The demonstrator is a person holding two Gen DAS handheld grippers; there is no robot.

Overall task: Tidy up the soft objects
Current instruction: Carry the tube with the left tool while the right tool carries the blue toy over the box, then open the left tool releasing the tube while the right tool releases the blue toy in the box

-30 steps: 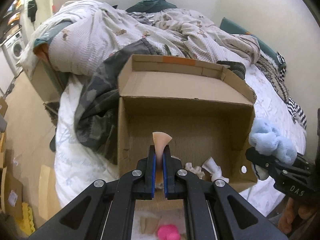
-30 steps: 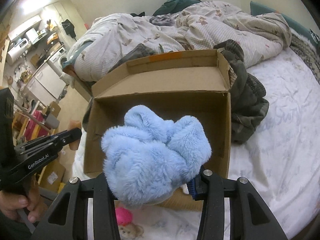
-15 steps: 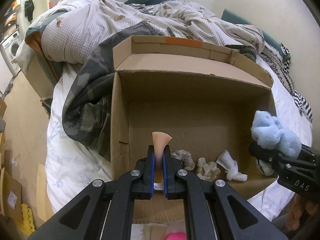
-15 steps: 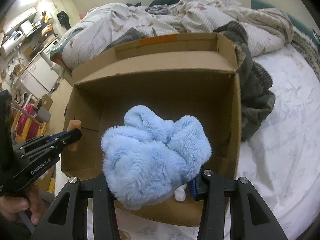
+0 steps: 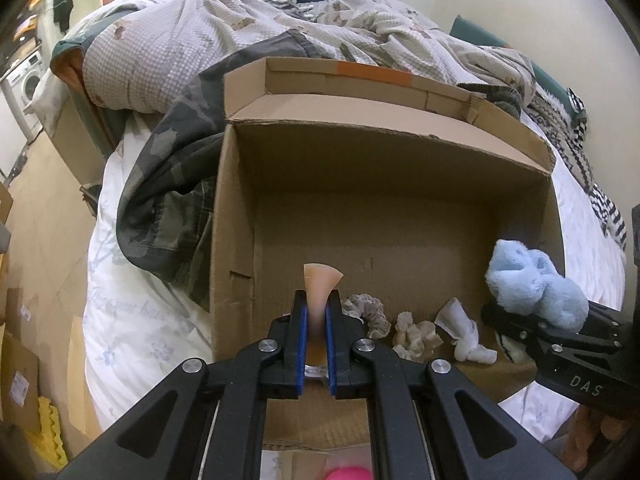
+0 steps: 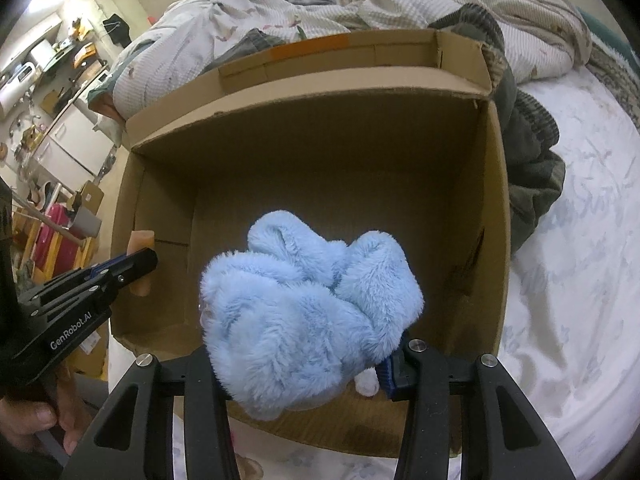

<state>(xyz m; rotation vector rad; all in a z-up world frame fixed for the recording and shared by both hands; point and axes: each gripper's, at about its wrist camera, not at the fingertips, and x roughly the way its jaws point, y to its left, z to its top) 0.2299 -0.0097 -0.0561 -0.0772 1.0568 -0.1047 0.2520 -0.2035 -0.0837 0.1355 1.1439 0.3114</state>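
An open cardboard box (image 5: 360, 152) stands on the bed. My left gripper (image 5: 316, 308) is shut on a small peach-coloured soft piece (image 5: 322, 280), held over the box's near left corner. In the right wrist view the same gripper (image 6: 136, 260) and peach piece (image 6: 142, 240) show at the box's left wall. My right gripper (image 6: 298, 364) is shut on a fluffy light-blue plush (image 6: 308, 304), held above the box's near right part. The plush hides the right fingertips. The left wrist view has the plush (image 5: 536, 288) at the right.
Several crumpled soft pieces lie on the box floor: a speckled one (image 5: 368, 312), a cream one (image 5: 412, 334), a white one (image 5: 464, 330). A camouflage garment (image 5: 172, 184) and a rumpled quilt (image 5: 200, 40) flank the box. A pink object (image 5: 348, 474) lies before it.
Both grippers have sunk toward the box with their loads still held. The box fills more of both views, and the pieces on its floor now show.
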